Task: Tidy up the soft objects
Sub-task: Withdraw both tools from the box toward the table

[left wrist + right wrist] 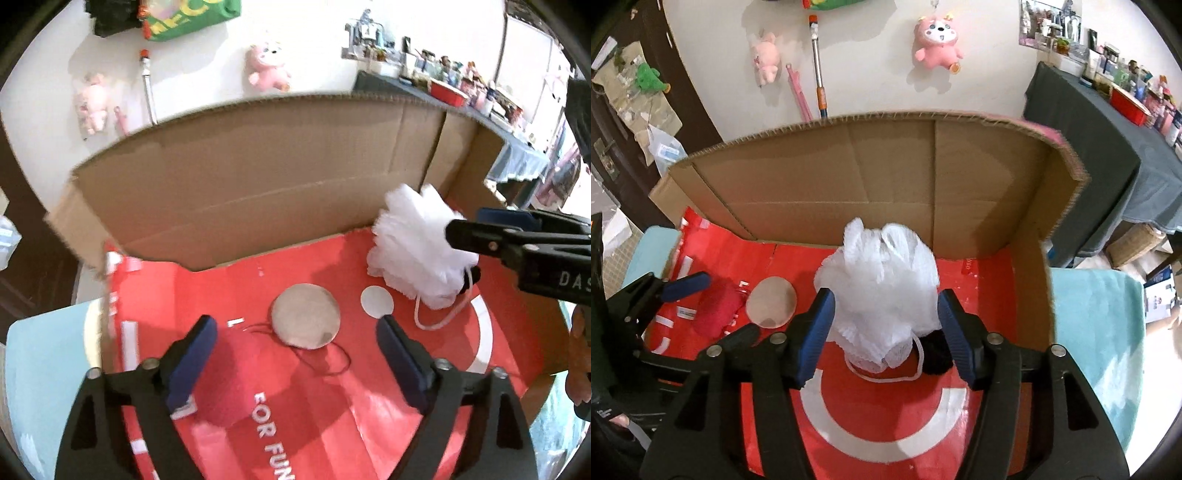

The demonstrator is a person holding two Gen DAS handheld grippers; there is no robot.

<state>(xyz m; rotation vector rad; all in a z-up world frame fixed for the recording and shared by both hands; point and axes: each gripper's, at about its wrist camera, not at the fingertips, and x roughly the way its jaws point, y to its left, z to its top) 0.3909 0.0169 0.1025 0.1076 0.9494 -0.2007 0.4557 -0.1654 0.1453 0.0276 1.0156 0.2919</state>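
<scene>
A white mesh bath pouf (pixel 881 288) with a white cord loop lies on the red floor of an open cardboard box (pixel 849 177). My right gripper (pixel 886 328) is open with its fingers on either side of the pouf; it also shows in the left wrist view (pixel 461 236). The pouf shows there too (pixel 417 247). A red soft ball (pixel 240 373) lies between the fingers of my open left gripper (pixel 295 350). A round beige puff (pixel 306 315) lies just beyond it. The left gripper shows in the right wrist view (pixel 687 284).
A black soft thing (pixel 936 349) lies by the pouf, partly hidden. The box wall (pixel 240 177) stands behind. A light blue surface (pixel 1097 332) lies under the box. Pink plush toys (pixel 936 38) hang on the wall. A cluttered table (pixel 1108 122) stands at the right.
</scene>
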